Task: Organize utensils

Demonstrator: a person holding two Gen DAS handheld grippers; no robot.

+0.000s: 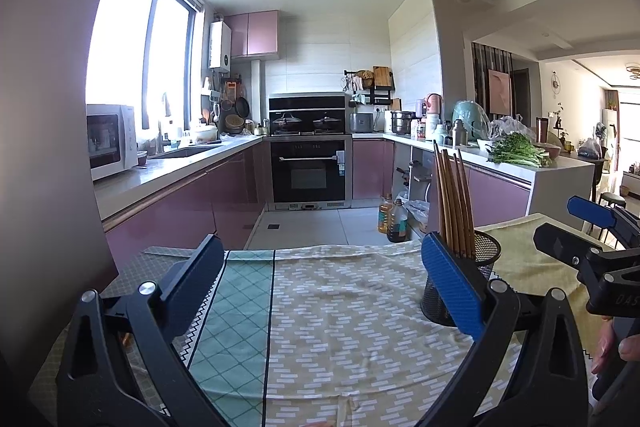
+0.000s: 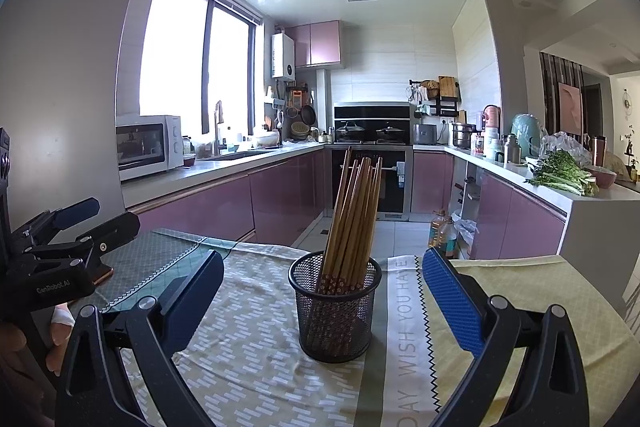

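A black mesh holder [image 2: 335, 311] stands upright on the cloth-covered table, with several wooden chopsticks [image 2: 352, 215] leaning in it. My right gripper [image 2: 320, 291] is open and empty, its jaws spread wide on either side of the holder, a little nearer than it. In the left wrist view the holder [image 1: 486, 259] and its chopsticks [image 1: 454, 203] sit behind the right finger [image 1: 452, 287]. My left gripper [image 1: 320, 283] is open and empty over bare cloth, left of the holder. Each gripper shows in the other's view: the right one [image 1: 588, 227], the left one [image 2: 92, 215].
The table carries a patterned beige and teal cloth [image 1: 320, 327] and a yellow cloth [image 2: 540, 291] at the right. Past the table's far edge lie the kitchen floor, oil bottles [image 2: 442, 233], pink cabinets and an oven [image 1: 308, 171].
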